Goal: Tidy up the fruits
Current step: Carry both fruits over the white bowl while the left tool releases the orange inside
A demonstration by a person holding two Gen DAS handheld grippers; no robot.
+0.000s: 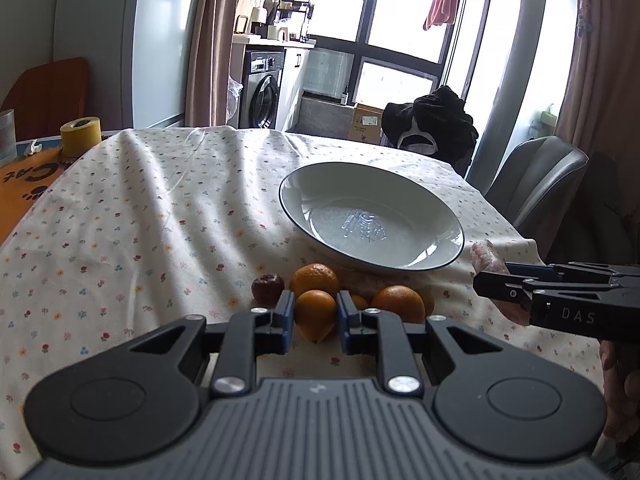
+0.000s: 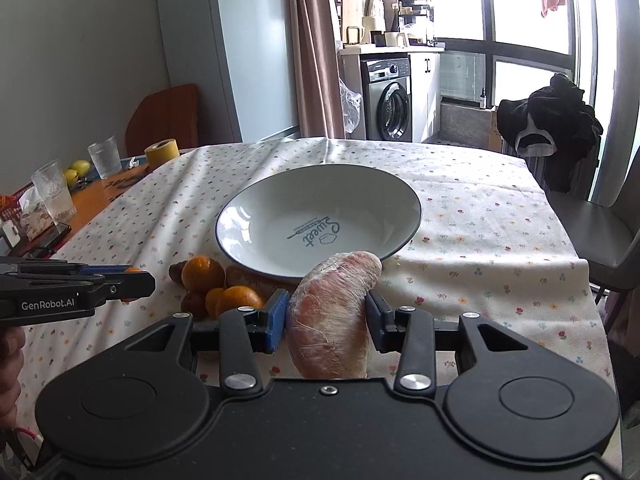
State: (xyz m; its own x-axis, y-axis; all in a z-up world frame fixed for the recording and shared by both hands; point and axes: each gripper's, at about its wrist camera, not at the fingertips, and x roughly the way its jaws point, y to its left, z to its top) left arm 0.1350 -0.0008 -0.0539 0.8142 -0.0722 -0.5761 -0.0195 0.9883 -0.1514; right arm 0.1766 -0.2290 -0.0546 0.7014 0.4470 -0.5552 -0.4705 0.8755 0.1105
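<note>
We've got the right gripper (image 2: 326,316) clamped on a long reddish-orange thing wrapped in cling film (image 2: 334,312), looks like a sweet potato or similar, can't say which; film is cloudy white with wrinkles, and the far tip sits over the near rim of the plate (image 2: 240,216). From the left wrist view only that tip (image 1: 486,256) shows past the right gripper's fingers. Left gripper (image 1: 313,314) has its blue pads either side of a small orange (image 1: 316,314), pads look touching or nearly so, so we read it as gripping but contact isn't fully clear. That orange is smooth, bright, slightly pointed at the bottom, at the near edge of the fruit cluster just in front of the plate. Count in the left wrist view: one held orange, one bigger orange (image 1: 314,278) behind it, one to the right (image 1: 398,304), plus slivers of one or two more mostly hidden behind the right pad, so at least three oranges. One dark wrinkled fruit (image 1: 267,288) at the cluster's left; the right wrist view shows two dark ones (image 2: 194,304). One plate, white with a dark rim and "Sweet" print, nothing in it. All on the floral tablecloth (image 1: 140,220). Off to the side: one roll of yellow tape (image 2: 162,151), two glasses (image 2: 104,156).
</note>
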